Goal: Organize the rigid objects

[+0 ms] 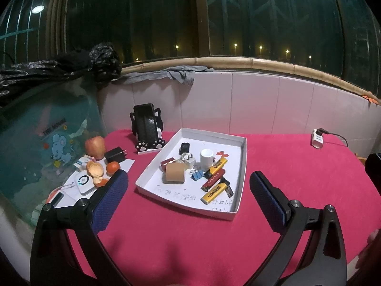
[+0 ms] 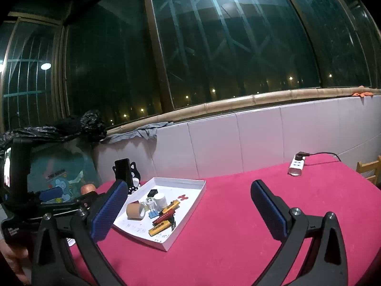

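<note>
A white shallow tray (image 1: pixel 235 162) sits on the red tablecloth and holds small rigid objects: a roll of brown tape (image 1: pixel 174 176), a white cup (image 1: pixel 206 156), yellow highlighters (image 1: pixel 215 191), a red bar (image 1: pixel 213 179), a blue binder clip (image 1: pixel 197 174) and a small black item (image 1: pixel 184 147). My left gripper (image 1: pixel 188 190) is open and empty, hovering in front of the tray. My right gripper (image 2: pixel 189 205) is open and empty, right of and in front of the tray (image 2: pixel 190 202). The left gripper body (image 2: pixel 21 190) shows at the left edge of the right wrist view.
Left of the tray lie an apple (image 1: pixel 95 145), a black charger (image 1: pixel 115 155), orange peel (image 1: pixel 95 170), a tangerine (image 1: pixel 112 168) and a white device (image 1: pixel 83 182). A black paw-print phone stand (image 1: pixel 146 128) stands behind. A white power strip (image 1: pixel 318 139) lies far right.
</note>
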Demonstrator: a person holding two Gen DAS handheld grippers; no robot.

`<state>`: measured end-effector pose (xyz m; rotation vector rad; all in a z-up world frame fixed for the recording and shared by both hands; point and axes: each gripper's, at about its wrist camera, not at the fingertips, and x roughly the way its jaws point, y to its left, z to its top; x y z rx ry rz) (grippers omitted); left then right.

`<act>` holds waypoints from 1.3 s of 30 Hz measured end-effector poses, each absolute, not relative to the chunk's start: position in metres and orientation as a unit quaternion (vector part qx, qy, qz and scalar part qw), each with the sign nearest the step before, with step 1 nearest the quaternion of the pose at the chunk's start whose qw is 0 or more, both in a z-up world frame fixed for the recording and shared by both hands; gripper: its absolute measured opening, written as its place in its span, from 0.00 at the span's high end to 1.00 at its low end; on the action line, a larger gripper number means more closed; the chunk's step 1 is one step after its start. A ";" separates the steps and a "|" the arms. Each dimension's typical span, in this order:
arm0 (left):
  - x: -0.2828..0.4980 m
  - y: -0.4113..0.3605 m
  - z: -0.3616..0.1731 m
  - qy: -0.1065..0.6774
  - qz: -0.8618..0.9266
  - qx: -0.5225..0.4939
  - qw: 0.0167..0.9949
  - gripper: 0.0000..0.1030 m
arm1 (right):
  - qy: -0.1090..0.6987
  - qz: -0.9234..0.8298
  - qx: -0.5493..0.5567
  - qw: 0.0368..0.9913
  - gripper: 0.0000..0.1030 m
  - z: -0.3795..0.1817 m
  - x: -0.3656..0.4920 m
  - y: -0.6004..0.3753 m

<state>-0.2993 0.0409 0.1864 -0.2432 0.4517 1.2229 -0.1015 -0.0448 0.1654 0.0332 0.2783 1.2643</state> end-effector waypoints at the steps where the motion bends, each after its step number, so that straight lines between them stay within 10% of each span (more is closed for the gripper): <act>1: -0.300 0.040 0.187 0.209 0.569 -0.113 0.788 0.00 | 0.129 0.589 0.014 0.798 0.00 0.166 -0.102 -0.046; 39: -0.303 0.032 0.177 0.211 0.559 -0.119 0.793 0.00 | 0.145 0.587 0.005 0.796 0.00 0.154 -0.116 -0.052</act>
